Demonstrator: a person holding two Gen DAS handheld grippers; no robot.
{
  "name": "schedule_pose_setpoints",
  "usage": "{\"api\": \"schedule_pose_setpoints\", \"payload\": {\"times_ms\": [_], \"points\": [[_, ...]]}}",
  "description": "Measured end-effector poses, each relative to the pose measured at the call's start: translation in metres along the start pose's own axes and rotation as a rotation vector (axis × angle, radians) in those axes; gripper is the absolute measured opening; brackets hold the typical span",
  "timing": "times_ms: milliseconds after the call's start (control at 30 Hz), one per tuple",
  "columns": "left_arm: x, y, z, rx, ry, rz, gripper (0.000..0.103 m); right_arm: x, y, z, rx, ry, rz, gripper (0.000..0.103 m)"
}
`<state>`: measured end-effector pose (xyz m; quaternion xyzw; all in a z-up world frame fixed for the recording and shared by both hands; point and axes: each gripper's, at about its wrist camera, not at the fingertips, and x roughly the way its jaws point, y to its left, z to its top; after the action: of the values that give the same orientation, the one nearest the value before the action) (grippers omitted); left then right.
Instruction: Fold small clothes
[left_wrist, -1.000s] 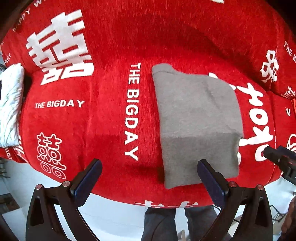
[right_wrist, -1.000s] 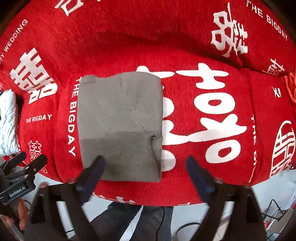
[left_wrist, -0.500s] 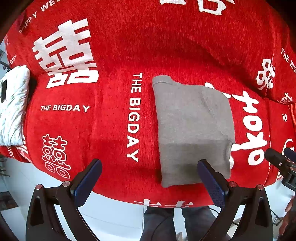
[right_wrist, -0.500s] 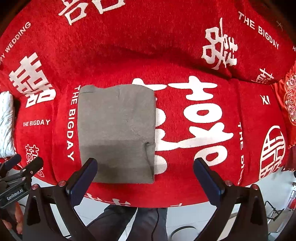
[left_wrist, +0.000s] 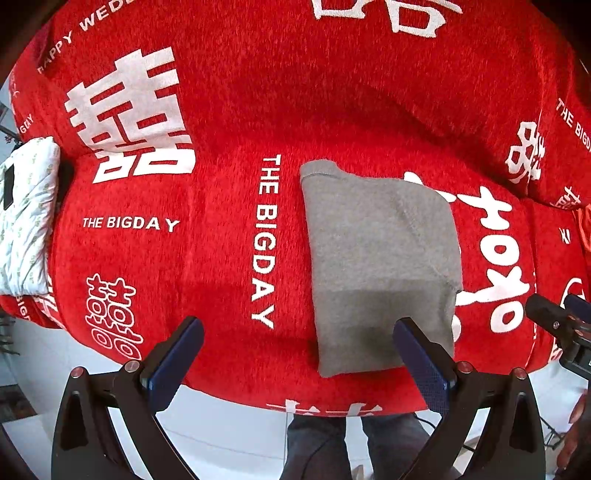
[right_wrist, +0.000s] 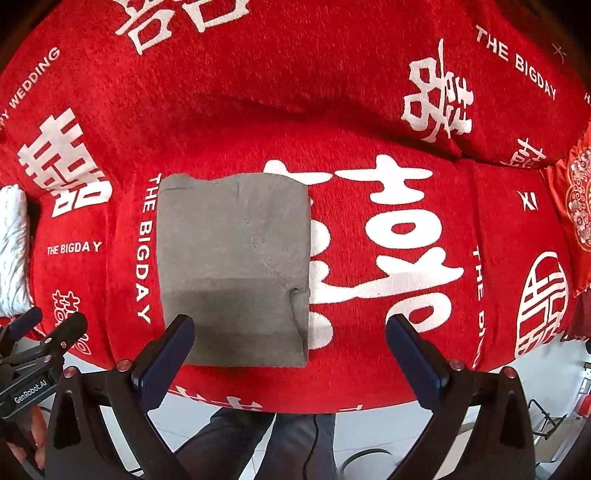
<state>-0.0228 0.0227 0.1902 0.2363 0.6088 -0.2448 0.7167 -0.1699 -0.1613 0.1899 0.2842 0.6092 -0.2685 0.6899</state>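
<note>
A grey garment (left_wrist: 380, 258) lies folded into a flat rectangle on the red sofa seat, its near edge close to the front of the cushion. The same grey garment (right_wrist: 236, 266) shows left of centre in the right wrist view. My left gripper (left_wrist: 299, 354) is open and empty, held above the seat front with its right finger over the garment's near edge. My right gripper (right_wrist: 288, 350) is open and empty too, its left finger over the garment's near left corner. Neither touches the cloth.
The sofa wears a red cover (left_wrist: 221, 240) with white lettering and characters, backrest behind. A white patterned cushion (left_wrist: 26, 218) lies at the left end. A red embroidered pillow (right_wrist: 576, 206) sits at the right. A person's legs (right_wrist: 258, 439) stand below the seat edge on pale floor.
Both grippers have pulled back and up from the sofa, so the garment looks smaller and farther. The garment itself has not moved, and both grippers stayed open.
</note>
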Motion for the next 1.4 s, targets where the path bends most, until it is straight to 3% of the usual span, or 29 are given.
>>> {"api": "schedule_pose_setpoints", "payload": {"times_ms": [1400], "points": [[-0.0033,0.0004,-0.0003,-0.005,-0.004,0.008,0.103,-0.0011,0.002,-0.002,0.001,0.004,-0.003,0.103]]}}
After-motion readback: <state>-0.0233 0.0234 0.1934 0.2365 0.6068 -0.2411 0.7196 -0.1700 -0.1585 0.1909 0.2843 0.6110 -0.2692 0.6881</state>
